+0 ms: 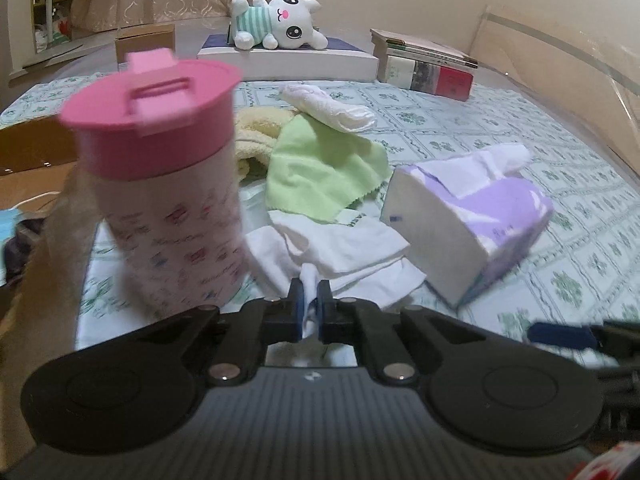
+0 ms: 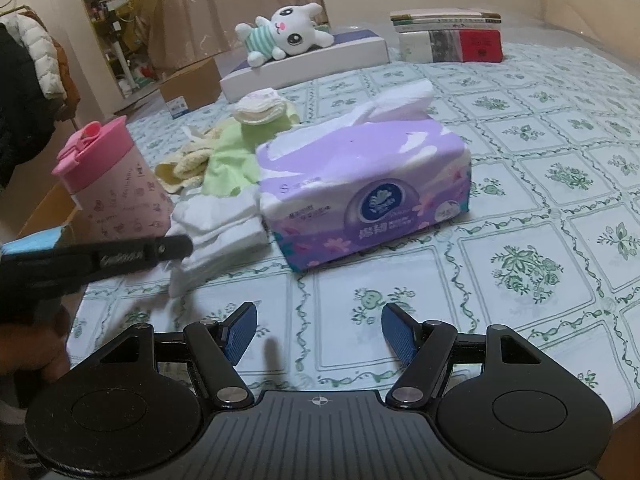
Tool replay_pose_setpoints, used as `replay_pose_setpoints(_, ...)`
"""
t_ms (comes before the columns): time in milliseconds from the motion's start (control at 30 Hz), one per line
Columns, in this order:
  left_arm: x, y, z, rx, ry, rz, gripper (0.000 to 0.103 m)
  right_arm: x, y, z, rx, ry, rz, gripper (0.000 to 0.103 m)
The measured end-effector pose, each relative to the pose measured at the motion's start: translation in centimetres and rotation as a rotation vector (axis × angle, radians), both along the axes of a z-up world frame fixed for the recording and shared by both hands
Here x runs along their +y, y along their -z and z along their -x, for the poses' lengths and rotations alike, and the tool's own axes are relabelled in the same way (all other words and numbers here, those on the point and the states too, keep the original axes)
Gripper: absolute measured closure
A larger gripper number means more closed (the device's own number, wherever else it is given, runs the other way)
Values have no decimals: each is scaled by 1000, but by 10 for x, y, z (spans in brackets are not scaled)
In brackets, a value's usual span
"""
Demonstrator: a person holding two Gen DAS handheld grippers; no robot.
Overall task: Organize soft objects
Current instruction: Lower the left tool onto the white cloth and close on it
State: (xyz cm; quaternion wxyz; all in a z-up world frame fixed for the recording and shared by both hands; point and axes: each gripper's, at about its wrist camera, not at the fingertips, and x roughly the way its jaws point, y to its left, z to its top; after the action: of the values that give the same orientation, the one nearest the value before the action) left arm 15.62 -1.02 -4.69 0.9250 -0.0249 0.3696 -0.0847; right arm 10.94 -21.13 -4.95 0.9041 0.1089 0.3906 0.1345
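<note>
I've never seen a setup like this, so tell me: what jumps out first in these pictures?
The pink-lidded cup looms at the left table edge, beside a heap of cloths. The left gripper is shut on a corner of the white cloth in front, while the purple tissue pack lies right of it. A white plush bunny sprawls on a flat box at the back.

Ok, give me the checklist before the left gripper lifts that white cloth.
1. Left gripper shut on the white cloth: ok.
2. Grip is on an edge fold only, depth: cannot tell.
3. Green cloth overlaps the white cloth, may drag: not ok.
4. Pink-lidded cup stands close by on the left: not ok.
5. Tissue pack close beside the cloth: not ok.
6. Right gripper open, empty: ok.
</note>
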Motion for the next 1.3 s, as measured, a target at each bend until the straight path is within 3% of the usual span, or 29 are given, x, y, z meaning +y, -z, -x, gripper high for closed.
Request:
replay_pose_setpoints(300,48,-12,64,35,-28,-58,98,18,-10,8,-25,-47,-11,34)
replay_pose_setpoints(533,64,-7,73,54,-42,-75,94,43,-11,6,-35,-105,-8,34)
replay_pose_setpoints(633,58,-9,74,33,-17,-89,75,46,-11,6,-36,-106,3,34)
replay_pose_setpoints(767,47,-9,68,-9,8,-117,33,45,-9,2,-24,-95,15,34)
replay_pose_setpoints(800,45,-7,66,-15,6,-124,31,45,-9,2,-23,-96,17,34)
replay_pose_setpoints(1067,33,9,49,-8,27,-246,31,50,-5,-4,-14,-104,21,34)
replay_pose_setpoints(1300,13,7,61,-34,99,-396,31,47,-3,-6,-7,-93,22,34)
